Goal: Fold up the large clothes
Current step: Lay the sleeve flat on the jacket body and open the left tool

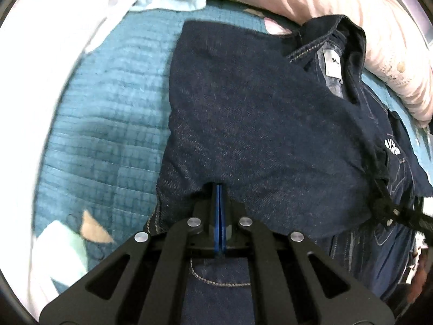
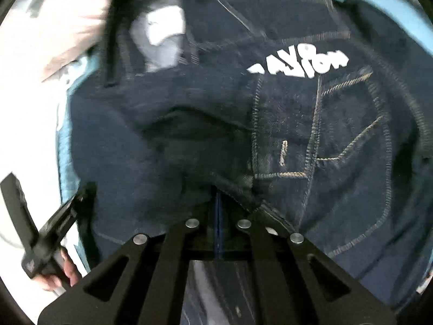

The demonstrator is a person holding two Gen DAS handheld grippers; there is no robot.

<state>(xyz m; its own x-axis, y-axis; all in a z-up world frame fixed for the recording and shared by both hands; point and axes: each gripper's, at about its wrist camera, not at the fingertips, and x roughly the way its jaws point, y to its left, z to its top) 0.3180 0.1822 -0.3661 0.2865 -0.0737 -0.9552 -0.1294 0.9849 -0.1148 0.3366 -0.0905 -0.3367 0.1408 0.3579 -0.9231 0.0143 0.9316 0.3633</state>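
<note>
A dark blue denim jacket (image 1: 257, 108) lies on the bed with its collar and white neck label (image 1: 333, 65) at the far right. A folded-over panel covers its middle. My left gripper (image 1: 219, 189) is shut on the near edge of that panel, and blue pads show between the black fingers. In the right wrist view the jacket (image 2: 189, 135) fills the frame, with white lettering (image 2: 297, 65) above a stitched chest pocket. My right gripper (image 2: 217, 192) is shut, its tips buried in a fold of denim. It also shows at the panel's right corner (image 1: 387, 205).
A teal quilted bedspread (image 1: 102, 135) lies under the jacket. A pink striped duvet (image 1: 351, 13) is bunched along the far side and white cloth (image 1: 54, 40) at the far left. A hand (image 2: 65, 270) holds the left gripper (image 2: 81, 195) at the lower left.
</note>
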